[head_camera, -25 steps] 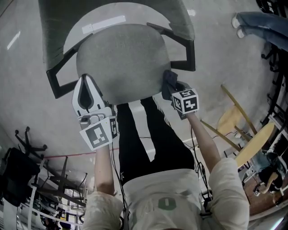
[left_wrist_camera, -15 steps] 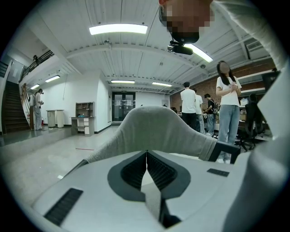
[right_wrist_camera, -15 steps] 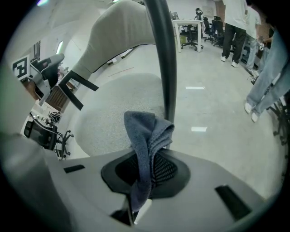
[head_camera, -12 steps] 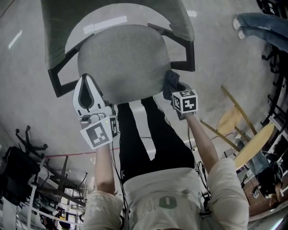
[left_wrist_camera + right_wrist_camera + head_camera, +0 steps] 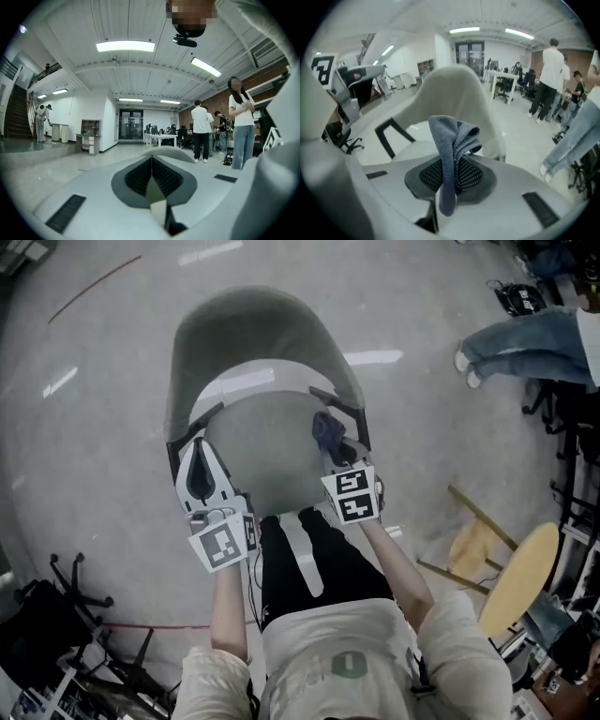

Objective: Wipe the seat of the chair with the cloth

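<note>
While we look down from the head view, the chair [image 5: 265, 343] stands on the grey floor [image 5: 84, 427] straight ahead of us, its round grey seat [image 5: 255, 454] between our two grippers.

Right gripper [image 5: 336, 451]: at the seat's right edge, just beside the black armrest [image 5: 349, 420]. Its jaws are clamped on the cloth [image 5: 325, 431], a dark blue bunch showing just past the tips, over the right rear part of the seat. From above we cannot tell whether cloth and seat touch.

Right gripper view: the right gripper [image 5: 449, 161] pinches the cloth [image 5: 452, 138] between its ribbed pads. The fabric is folded. Most of it rises in a crumpled crest above and beyond the fingertips, and a narrow tail hangs out on the camera side of the pads. Beyond the crest we see the pale backrest [image 5: 457, 89], with the seat [image 5: 415, 143] to the lower left of the jaws.

Left gripper [image 5: 195, 451]: at the seat's left edge, well apart from the cloth. In its own view the left gripper [image 5: 151, 161] has its jaws pressed together with nothing between them, aimed out over an open hall where several people [image 5: 202, 131] stand in the distance.
</note>
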Demonstrator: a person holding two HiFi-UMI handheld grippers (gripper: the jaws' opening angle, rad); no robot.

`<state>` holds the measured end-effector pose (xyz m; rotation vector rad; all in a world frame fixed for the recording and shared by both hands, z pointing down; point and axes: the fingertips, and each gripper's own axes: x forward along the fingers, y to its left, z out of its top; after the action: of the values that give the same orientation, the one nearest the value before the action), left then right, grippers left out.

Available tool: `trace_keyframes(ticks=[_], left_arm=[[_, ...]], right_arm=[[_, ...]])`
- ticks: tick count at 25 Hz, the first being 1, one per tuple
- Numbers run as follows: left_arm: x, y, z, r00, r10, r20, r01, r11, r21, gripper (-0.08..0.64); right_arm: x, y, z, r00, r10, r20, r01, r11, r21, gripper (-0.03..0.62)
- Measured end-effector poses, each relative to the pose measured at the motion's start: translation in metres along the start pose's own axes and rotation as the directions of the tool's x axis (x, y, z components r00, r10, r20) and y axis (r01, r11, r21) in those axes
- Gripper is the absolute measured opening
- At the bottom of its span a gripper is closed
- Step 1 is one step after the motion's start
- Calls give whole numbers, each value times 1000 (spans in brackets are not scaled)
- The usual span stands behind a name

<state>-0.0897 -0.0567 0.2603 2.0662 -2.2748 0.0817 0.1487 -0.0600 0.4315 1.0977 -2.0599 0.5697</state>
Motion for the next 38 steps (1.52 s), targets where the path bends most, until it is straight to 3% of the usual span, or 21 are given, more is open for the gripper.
trace_keyframes(ticks=[2, 4, 7, 9, 14, 17, 19, 23, 27, 33, 38], left_arm=[[1, 2, 44, 999, 3, 48, -2, 1000, -10, 17], [-6, 3, 88, 996, 4, 85, -2, 1000, -21, 17], [-18, 1, 148, 992, 9, 124, -3, 999, -43, 17], [-23, -5, 187, 986, -1, 165, 12, 998, -64, 17], [-45, -30, 264, 966, -45, 255, 94, 979, -182, 15], [-59, -44, 288, 952, -97, 292, 145, 978, -149, 15], [-65, -48, 294, 944, -130, 305, 172, 978, -116, 15], [-71, -52, 301, 934, -163, 318, 204, 974, -100, 17], [-74, -56, 301, 928, -196, 317, 231, 970, -76, 15], [-74, -49, 306, 926, -195, 323, 228, 971, -69, 15], [-78, -46, 306, 927, -185, 327, 221, 972, -78, 15]], right_arm=[[-30, 1, 72, 990, -33, 136, 34, 999, -2, 49], [-72, 7, 135, 963, -57, 263, 60, 998, -4, 49], [-144, 18, 210, 898, -75, 433, 87, 996, -7, 49], [-190, 24, 250, 840, -84, 536, 112, 994, -19, 49], [-293, 26, 299, 686, -104, 720, 143, 990, 7, 49], [-327, 33, 295, 637, -113, 763, 124, 991, 44, 49], [-336, 40, 288, 624, -119, 772, 134, 990, 44, 49], [-333, 49, 279, 639, -125, 759, 163, 986, 26, 49], [-336, 53, 278, 636, -132, 760, 172, 985, 27, 49], [-342, 64, 284, 619, -118, 776, 175, 984, 10, 49], [-344, 66, 282, 630, -115, 768, 183, 983, -3, 49]])
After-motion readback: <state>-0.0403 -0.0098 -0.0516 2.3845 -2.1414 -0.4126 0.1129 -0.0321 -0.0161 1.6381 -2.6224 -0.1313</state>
